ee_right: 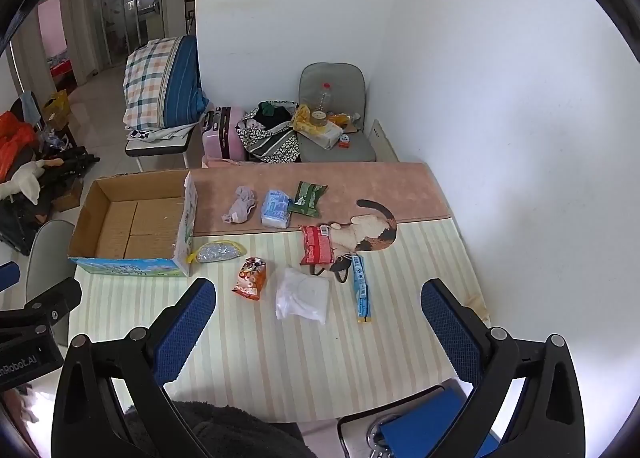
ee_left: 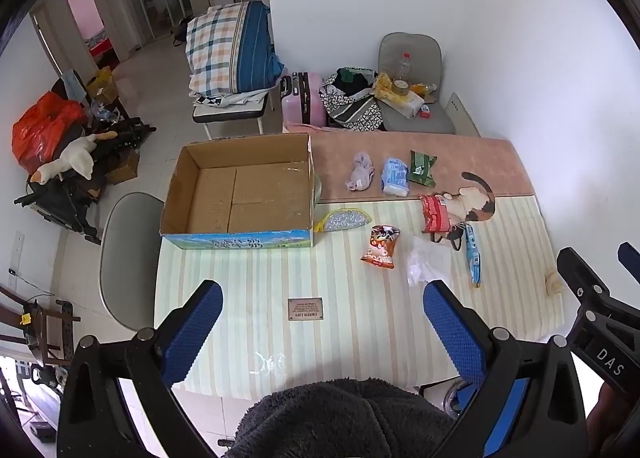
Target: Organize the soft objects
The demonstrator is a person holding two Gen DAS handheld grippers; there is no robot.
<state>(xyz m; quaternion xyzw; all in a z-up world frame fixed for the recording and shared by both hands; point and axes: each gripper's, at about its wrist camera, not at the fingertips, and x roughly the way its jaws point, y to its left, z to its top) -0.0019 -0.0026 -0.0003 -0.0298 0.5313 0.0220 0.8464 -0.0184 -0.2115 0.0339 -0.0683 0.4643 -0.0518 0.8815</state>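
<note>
An open cardboard box [ee_left: 240, 193] [ee_right: 132, 225] stands empty at the table's left. Soft items lie to its right: a grey cloth [ee_left: 360, 171] [ee_right: 240, 205], a blue tissue pack [ee_left: 394, 175] [ee_right: 275, 208], a green pack [ee_left: 422, 169] [ee_right: 308, 198], a red pack [ee_left: 436, 213] [ee_right: 316, 245], an orange snack bag [ee_left: 382, 246] [ee_right: 250, 278], a clear plastic bag [ee_left: 424, 262] [ee_right: 304, 296], a blue tube [ee_left: 473, 254] [ee_right: 361, 294] and a silver pouch [ee_left: 346, 219] [ee_right: 216, 252]. My left gripper [ee_left: 322, 298] and right gripper [ee_right: 318, 296] are open and empty above the table's near edge.
A striped and pink cat-print mat [ee_left: 360, 322] [ee_right: 304, 358] covers the table. A grey chair [ee_left: 128, 262] stands left of the table, another with clutter [ee_left: 412, 97] behind it, beside a pink suitcase [ee_left: 302, 99]. A white wall [ee_right: 520, 137] runs along the right.
</note>
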